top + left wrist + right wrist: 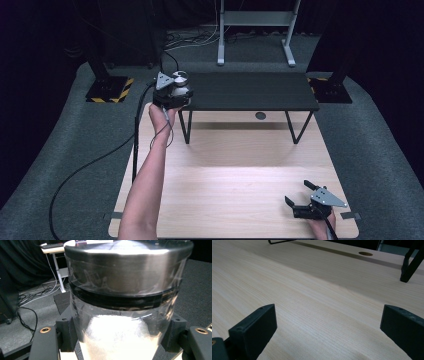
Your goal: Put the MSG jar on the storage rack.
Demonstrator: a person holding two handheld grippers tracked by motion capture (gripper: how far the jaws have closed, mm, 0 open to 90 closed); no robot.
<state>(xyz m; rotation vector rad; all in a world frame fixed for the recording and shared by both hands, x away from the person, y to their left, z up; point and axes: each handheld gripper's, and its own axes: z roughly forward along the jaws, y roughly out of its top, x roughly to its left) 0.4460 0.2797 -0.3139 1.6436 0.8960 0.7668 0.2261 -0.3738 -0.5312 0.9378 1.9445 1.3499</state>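
The left gripper [176,92] is squeezing a clear jar [125,315] between its jaws, one pad pressing each side of the glass. The jar is wearing a metal lid [127,262] with a black band under it, and there's white powder [117,337] sitting in the bottom half. In the high view the jar [181,85] is sitting right at the left end of the black shelf [255,92], the little raised bench standing on the far part of the table [225,190]. Can't really tell whether it's resting on the shelf or hanging just above it. The left arm is reaching way out over the table's left side to get there.

The right gripper [302,195] is hanging out near the table's near right corner, jaws spread wide with nothing between them, just bare wood showing in its own view.
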